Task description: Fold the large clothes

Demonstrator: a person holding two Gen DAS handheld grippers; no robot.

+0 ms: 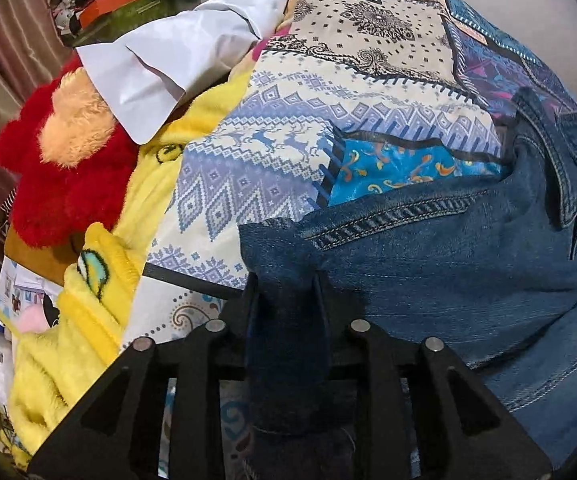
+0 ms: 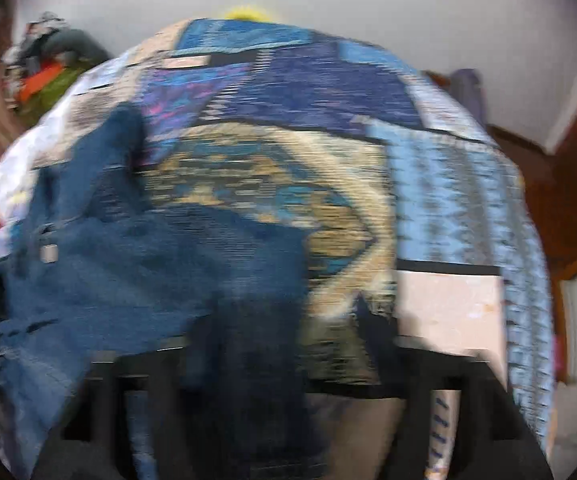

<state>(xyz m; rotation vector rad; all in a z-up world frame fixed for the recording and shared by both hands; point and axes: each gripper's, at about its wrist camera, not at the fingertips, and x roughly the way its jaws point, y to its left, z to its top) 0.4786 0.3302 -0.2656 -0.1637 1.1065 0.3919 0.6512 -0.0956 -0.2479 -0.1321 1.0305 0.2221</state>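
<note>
Denim jacket lies spread on the patchwork bed cover, one edge pinched in the clamped left gripper, the right gripper too blurred to judge; next, I judge, carry that edge across.

Patchwork-print bed w/ denim jacket, yellow blanket, white cloth, red plush.
</note>
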